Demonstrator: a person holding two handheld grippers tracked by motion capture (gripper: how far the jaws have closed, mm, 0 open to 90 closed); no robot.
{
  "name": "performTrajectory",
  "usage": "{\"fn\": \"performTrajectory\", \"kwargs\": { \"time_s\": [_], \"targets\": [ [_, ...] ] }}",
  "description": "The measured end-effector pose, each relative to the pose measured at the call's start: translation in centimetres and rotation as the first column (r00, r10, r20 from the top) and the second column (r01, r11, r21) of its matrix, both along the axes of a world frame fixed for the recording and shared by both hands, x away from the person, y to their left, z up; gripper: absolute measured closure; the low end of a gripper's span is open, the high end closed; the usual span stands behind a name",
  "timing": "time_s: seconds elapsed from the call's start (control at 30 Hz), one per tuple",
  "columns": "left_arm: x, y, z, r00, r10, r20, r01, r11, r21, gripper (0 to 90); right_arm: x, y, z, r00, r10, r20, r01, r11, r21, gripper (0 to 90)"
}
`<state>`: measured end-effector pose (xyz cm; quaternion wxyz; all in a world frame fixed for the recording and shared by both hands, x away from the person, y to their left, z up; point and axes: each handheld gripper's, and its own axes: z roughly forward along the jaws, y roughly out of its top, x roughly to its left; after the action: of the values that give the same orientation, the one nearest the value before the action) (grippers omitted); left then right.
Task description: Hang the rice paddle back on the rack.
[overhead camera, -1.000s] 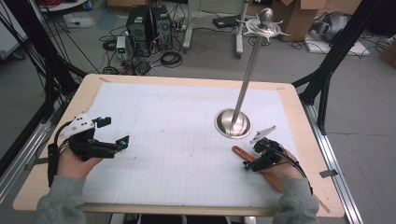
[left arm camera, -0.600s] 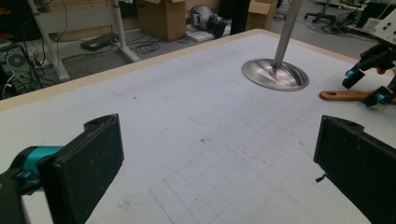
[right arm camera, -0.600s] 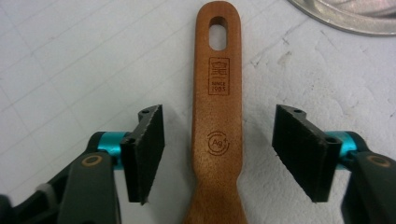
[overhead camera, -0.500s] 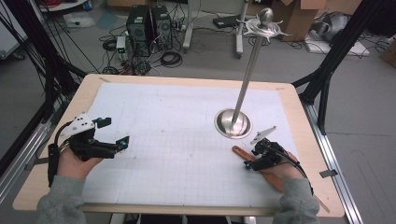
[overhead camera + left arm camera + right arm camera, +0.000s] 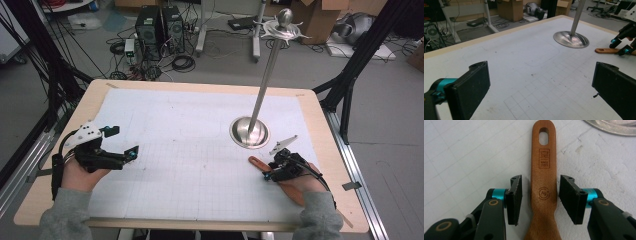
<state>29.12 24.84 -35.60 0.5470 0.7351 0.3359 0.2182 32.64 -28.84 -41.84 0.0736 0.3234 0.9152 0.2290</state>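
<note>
- At the right front of the table (image 5: 90,105), the right gripper (image 5: 270,171) is lowered over a wooden spatula (image 5: 260,163) that lies flat on the white grid sheet (image 5: 190,145).
- In the right gripper view the spatula's handle (image 5: 544,177) runs up the middle between the two black pads (image 5: 515,197); a narrow strip of sheet shows on each side of the wood, so the pads straddle it without pressing on it.
- The jaws have just been closing, with the handle between them, but they are not yet clamped.
- The handle end has an oval hanging hole (image 5: 544,132) and two burnt-in marks below it.
- In the high view that end points up and left, towards the round base (image 5: 249,132) of a metal stand; the base is near the spatula but not touching it.
- The stand's thin pole (image 5: 265,80) rises from the base and leans slightly right, ending in a knob.
- A small metal clip (image 5: 283,145) lies on the sheet just right of the base, close beyond the right gripper.
- At the left front, the left gripper (image 5: 117,142) rests low over the sheet, well apart from the spatula.
- Its pads (image 5: 471,87) stand spread wide, with bare sheet between them.
- Beyond them, the left gripper view shows the stand's base, the spatula's tip and the right gripper's teal-tipped jaws.
</note>
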Motion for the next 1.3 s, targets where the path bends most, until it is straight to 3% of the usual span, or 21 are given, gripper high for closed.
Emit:
{"fn": "performTrajectory", "kwargs": {
  "time_s": [0.47,0.7,0.87,1.3],
  "targets": [
    [0.1,0.0,-0.2,1.0000,-0.002,-0.007,0.002,1.0000,0.004,2.0,-0.1,-0.3,0.0,1.0000,0.005,0.001,-0.005,1.000,0.003,64.0],
    [0.1,-0.1,-0.2,0.9999,-0.003,-0.010,0.003,1.0000,0.004,2.0,-0.2,-0.3,0.0,0.9999,0.015,-0.001,-0.015,1.000,0.004,64.5],
    [0.2,-0.1,-0.2,0.9999,-0.005,-0.011,0.005,1.0000,0.005,2.0,0.0,-0.4,0.2,0.9998,0.007,0.020,-0.007,1.000,0.010,64.6],
    [0.3,-0.3,-0.2,0.9999,-0.008,-0.012,0.008,1.0000,0.004,2.0,-0.6,-1.3,1.7,0.9947,-0.031,0.098,0.022,0.996,0.088,64.6]
  ]
}}
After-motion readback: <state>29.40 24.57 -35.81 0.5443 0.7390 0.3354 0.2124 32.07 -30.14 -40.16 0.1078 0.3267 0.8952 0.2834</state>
